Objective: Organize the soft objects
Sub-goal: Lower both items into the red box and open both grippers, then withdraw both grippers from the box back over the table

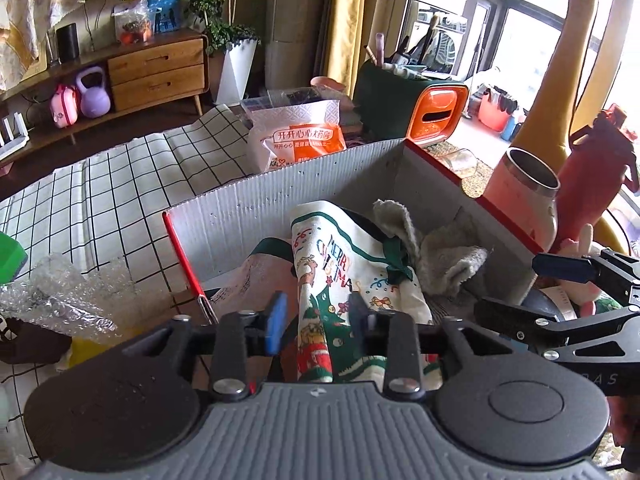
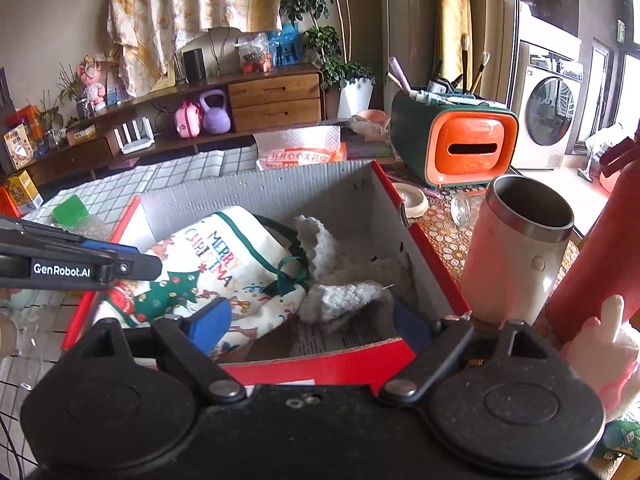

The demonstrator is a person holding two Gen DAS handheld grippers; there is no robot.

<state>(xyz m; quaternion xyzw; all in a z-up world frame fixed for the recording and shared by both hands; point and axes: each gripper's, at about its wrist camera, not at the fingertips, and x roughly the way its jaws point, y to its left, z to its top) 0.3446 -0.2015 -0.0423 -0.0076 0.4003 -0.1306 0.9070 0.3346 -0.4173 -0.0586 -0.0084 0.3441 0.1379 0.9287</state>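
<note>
- The Christmas cloth bag (image 1: 340,276) lies inside the red box (image 2: 430,248), beside the grey towel (image 2: 344,296).
- Left gripper (image 1: 318,320) fingers straddle the bag, apparently unclamped; right gripper (image 2: 312,320) spreads wide.
- The bag looks light and floppy; pinching a bunched fold seems best.

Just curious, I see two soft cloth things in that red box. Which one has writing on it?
The Christmas cloth, printed "MERRY CHRISTMAS" with a green tree, lying left in the red box. The grey fluffy towel beside it is plain.
</note>
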